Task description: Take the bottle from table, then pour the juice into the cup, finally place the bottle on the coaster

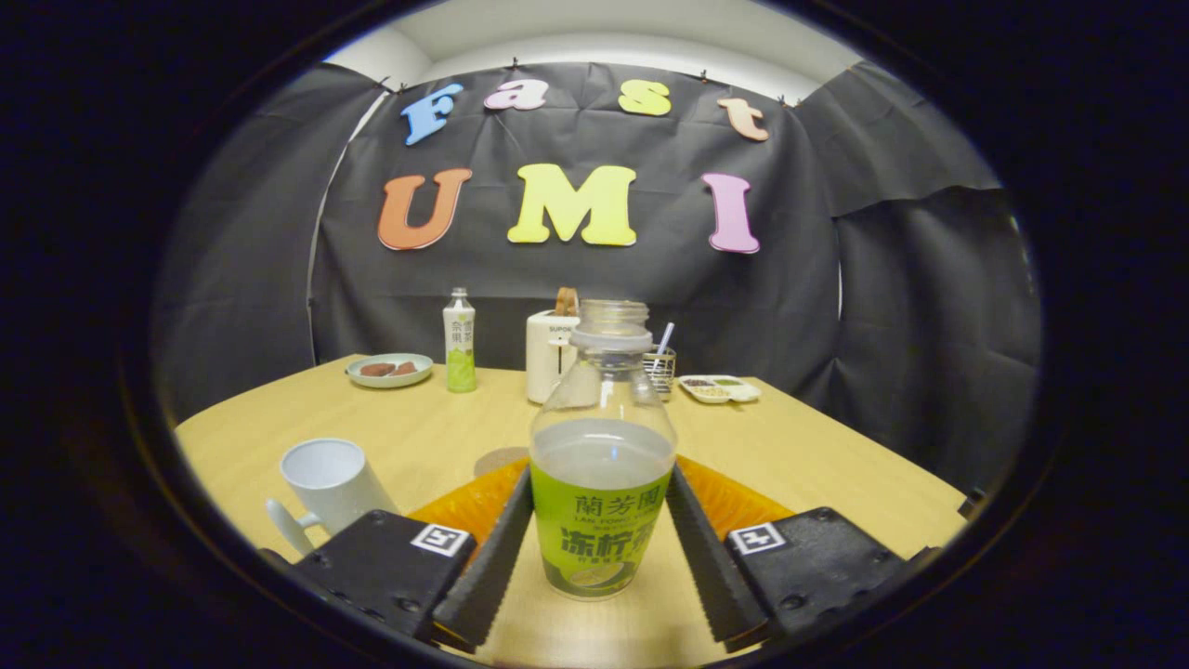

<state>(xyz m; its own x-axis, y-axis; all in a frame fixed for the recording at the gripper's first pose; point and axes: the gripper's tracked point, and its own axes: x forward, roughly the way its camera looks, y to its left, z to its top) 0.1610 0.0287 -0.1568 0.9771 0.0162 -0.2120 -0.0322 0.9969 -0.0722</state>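
Observation:
An uncapped clear bottle point(602, 437) with a green label stands upright between my fingers, pale juice filling it to about half. My gripper point(600, 483) is shut on it, one finger point(492, 557) pressing its left side and the other on its right. The bottle's base looks to be at the wooden table point(817, 455) surface; I cannot tell whether it is lifted. A white cup point(330, 478) with a handle stands to the left, beside the left finger. A round brown coaster point(500, 459) lies just beyond the fingers, left of the bottle.
Along the table's far edge stand a second green-label bottle point(459, 340), a plate point(390, 370) with food, a white appliance point(548, 358), a small wire basket point(661, 370) and a divided white dish point(720, 388). Black cloth walls close in the booth.

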